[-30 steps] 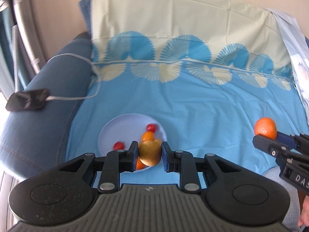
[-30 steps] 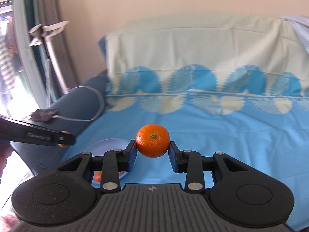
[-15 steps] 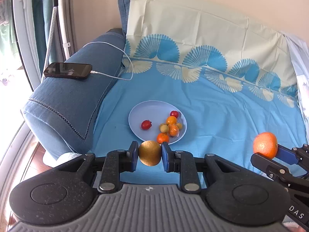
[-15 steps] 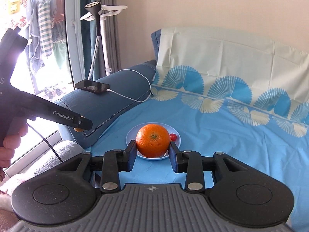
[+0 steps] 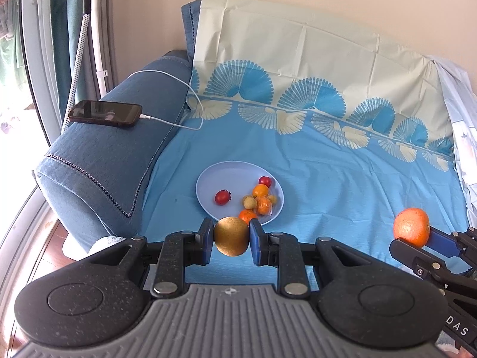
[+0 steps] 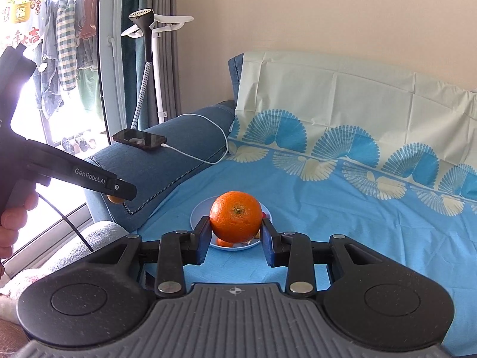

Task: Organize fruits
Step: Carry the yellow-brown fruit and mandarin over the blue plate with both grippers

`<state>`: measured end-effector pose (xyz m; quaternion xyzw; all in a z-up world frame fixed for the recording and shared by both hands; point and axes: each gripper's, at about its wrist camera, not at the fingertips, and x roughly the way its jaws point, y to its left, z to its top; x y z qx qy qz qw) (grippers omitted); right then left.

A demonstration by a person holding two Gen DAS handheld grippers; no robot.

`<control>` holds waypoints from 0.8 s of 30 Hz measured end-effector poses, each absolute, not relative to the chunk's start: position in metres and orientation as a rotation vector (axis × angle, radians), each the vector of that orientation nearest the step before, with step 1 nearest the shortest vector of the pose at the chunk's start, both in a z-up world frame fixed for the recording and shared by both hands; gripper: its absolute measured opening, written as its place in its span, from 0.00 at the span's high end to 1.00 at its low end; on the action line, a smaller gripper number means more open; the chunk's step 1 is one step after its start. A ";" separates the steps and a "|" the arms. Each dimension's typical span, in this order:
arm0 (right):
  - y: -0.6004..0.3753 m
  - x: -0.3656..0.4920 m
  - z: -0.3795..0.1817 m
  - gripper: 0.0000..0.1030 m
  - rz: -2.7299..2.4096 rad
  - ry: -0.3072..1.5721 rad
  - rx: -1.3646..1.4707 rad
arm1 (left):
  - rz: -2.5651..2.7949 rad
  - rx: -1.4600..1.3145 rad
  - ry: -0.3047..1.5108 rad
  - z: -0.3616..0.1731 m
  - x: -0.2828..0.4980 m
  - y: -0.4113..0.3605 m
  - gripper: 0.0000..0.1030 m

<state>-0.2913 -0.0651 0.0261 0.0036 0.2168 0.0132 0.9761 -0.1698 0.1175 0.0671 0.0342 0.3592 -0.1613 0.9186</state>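
Pinching a firm, smooth, light orange (image 6: pixel 235 216) across its widest girth, right hand-held gripper (image 6: pixel 235 238); left hand-held gripper (image 5: pixel 231 240) likewise clamps a golden-brown fruit (image 5: pixel 231 235) at lower centre.

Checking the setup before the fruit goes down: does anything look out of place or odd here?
Only the phone: it lies charging on the blue bolster beside the bed sheet. The plate sits flat with its small fruits inside, nothing spilled.

- One plate (image 5: pixel 214 179), with two red cherry tomatoes (image 5: pixel 222 197)
- One large orange (image 6: pixel 235 217)
- One golden-brown round fruit (image 5: pixel 231 236)
- One phone (image 5: pixel 105 113)
- Two grippers (image 5: pixel 231 240)
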 end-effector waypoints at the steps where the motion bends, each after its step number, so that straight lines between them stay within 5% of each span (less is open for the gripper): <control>1: -0.065 -0.291 0.026 0.64 0.026 0.439 0.006 | -0.331 0.069 0.741 0.067 -0.169 0.118 0.73; 24: -0.070 -0.227 0.003 0.64 0.027 0.579 0.016 | -0.292 0.060 0.859 0.033 -0.101 0.113 0.73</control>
